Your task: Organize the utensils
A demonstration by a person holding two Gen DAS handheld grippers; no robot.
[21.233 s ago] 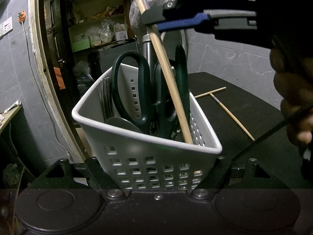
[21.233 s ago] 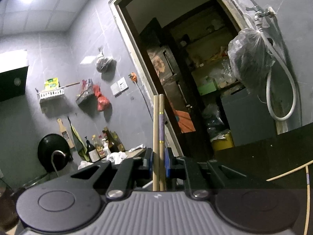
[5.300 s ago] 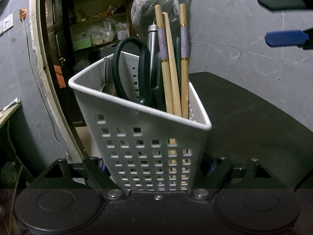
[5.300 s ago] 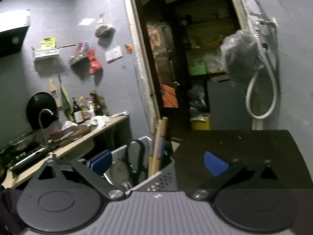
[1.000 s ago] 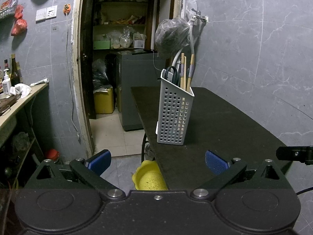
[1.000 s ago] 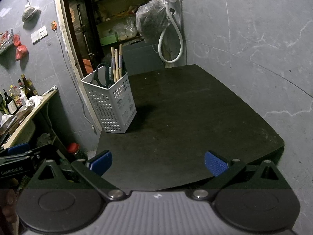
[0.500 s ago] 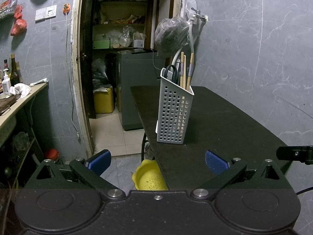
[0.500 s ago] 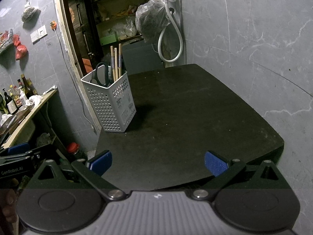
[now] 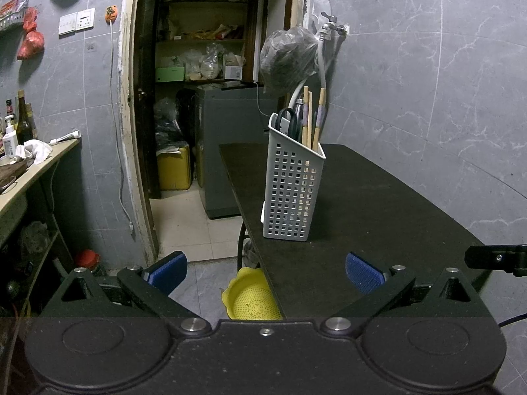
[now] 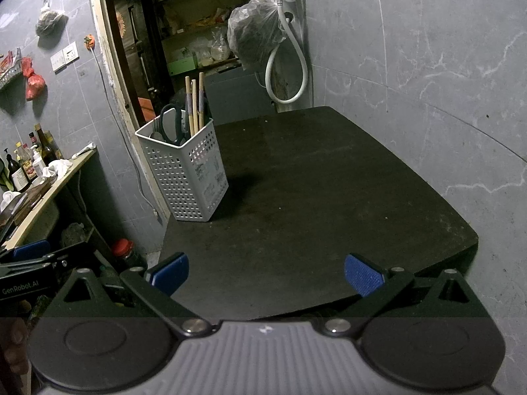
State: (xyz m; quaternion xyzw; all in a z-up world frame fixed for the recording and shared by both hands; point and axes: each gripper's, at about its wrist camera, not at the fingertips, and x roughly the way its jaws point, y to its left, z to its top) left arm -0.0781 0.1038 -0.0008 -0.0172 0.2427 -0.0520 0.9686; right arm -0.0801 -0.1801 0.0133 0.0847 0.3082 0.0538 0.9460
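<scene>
- While the left wrist view looks along the dark bench (image 9: 362,204), the left tool (image 9: 266,268) hangs with its blue pads spread wide, nothing between them. A white perforated basket (image 9: 291,194) stands upright near the bench's left edge, well apart from the tool, with chopsticks (image 9: 309,121) and green-handled scissors (image 9: 289,121) poking out of the top. A yellow colander (image 9: 252,299) sits on the floor below the bench edge.
- Over to the right wrist view: the right tool (image 10: 266,273) is also spread wide and empty, above the near edge. The basket (image 10: 186,174) sits at the near left corner, chopsticks (image 10: 194,105) upright, scissors (image 10: 173,123) beside them.
</scene>
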